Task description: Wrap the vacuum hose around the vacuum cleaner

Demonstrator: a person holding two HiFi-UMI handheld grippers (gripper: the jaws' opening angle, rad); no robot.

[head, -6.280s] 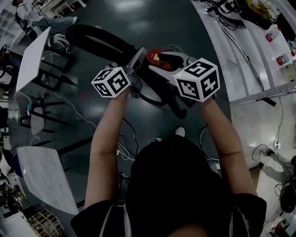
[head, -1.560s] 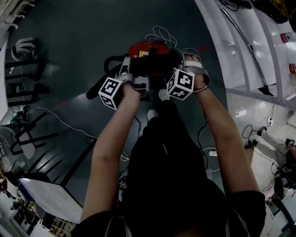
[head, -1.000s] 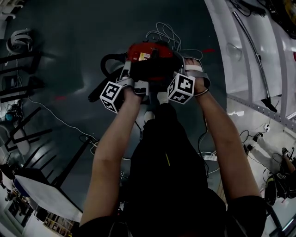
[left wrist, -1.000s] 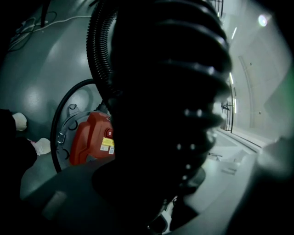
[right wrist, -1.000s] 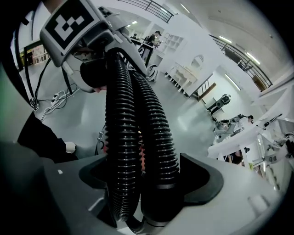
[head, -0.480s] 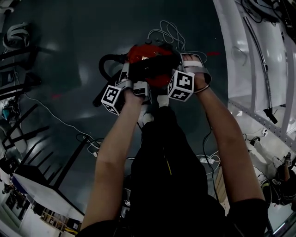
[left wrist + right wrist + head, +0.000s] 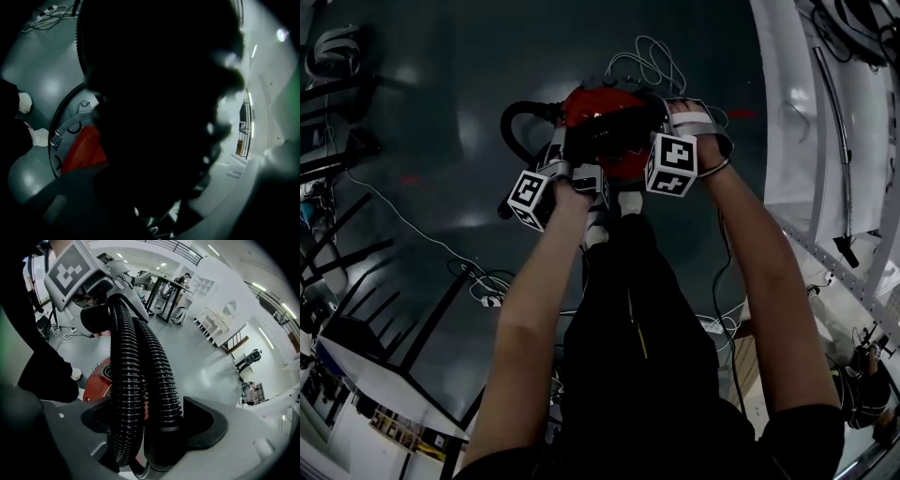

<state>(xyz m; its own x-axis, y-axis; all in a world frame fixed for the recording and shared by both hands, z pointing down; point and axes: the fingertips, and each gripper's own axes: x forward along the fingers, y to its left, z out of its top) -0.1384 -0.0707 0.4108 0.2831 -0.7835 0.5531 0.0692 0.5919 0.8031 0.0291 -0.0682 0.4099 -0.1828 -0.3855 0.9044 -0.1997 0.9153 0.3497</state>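
1. Standing over the red vacuum cleaner (image 7: 586,101) on the floor (image 7: 441,141), both tools low beside it, probably to lay hose onto its body.
2. Clenching the right tool (image 7: 154,427) on the black vacuum hose (image 7: 126,380), doubled, likely to hold the loop together just above the cleaner.
3. Apparently gripping the same hose higher up with the left tool (image 7: 110,310); own view mostly blacked out.
4. Counting: one cleaner, one hose in two side-by-side runs, two tools, one white cord (image 7: 642,56) beyond the cleaner.
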